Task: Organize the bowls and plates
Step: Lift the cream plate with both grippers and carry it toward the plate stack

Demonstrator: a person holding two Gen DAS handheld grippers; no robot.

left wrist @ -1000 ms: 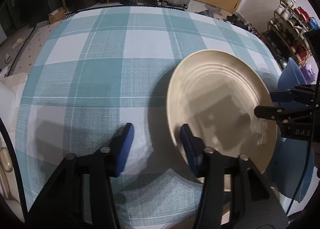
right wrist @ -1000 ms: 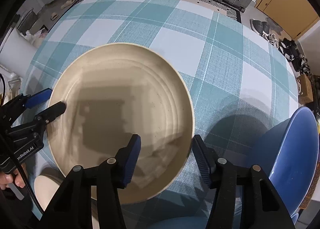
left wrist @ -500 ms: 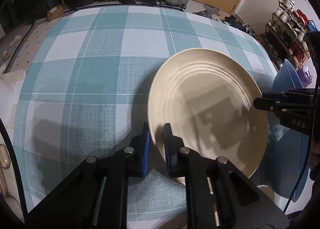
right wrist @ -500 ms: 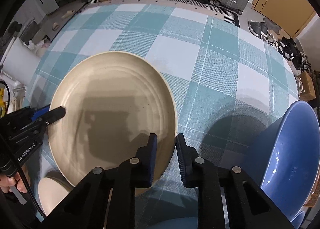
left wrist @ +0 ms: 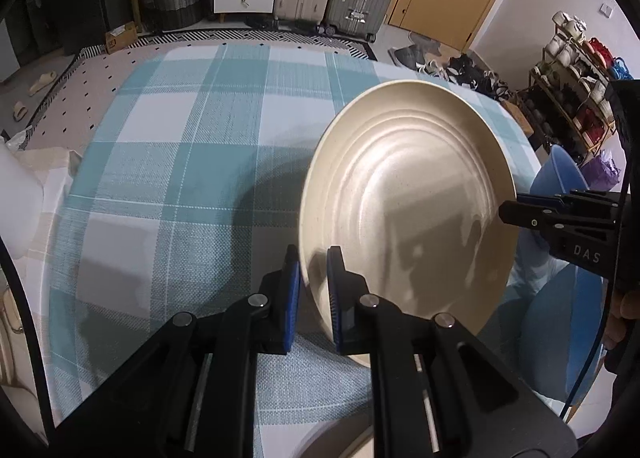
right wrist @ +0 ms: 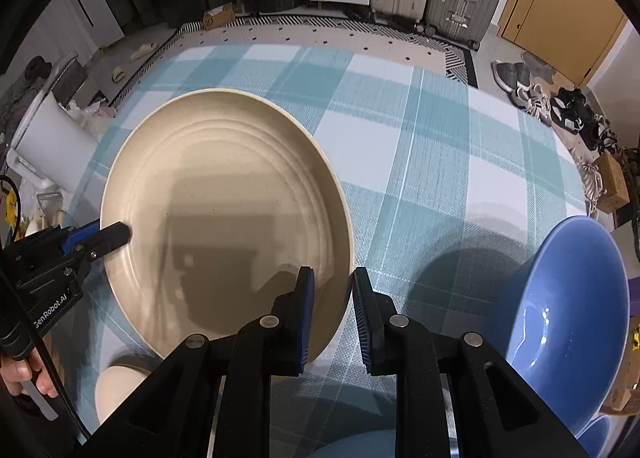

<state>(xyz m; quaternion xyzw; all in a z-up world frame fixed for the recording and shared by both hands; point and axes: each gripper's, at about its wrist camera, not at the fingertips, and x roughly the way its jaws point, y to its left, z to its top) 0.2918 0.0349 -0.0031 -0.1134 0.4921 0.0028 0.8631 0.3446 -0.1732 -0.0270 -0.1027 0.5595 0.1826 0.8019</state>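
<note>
A large beige plate (left wrist: 412, 194) with ringed ridges is held in the air above the checked tablecloth, tilted. My left gripper (left wrist: 312, 282) is shut on its left rim. My right gripper (right wrist: 332, 306) is shut on its right rim. The plate also shows in the right wrist view (right wrist: 224, 218), with the left gripper (right wrist: 108, 236) at its far-left edge. The right gripper (left wrist: 516, 212) shows in the left wrist view at the plate's right edge. A blue bowl (right wrist: 576, 310) stands to the right of the plate.
The teal and white checked tablecloth (left wrist: 180, 162) covers the table. A small beige bowl (right wrist: 116, 390) sits below the plate at the near left. Another blue dish (left wrist: 560, 338) lies at the right. Suitcases, drawers and a shoe rack stand beyond the table.
Both grippers closed on opposite rims of the beige plate, then lifted it off the cloth and tilted it. The blue bowl stayed where it was.
</note>
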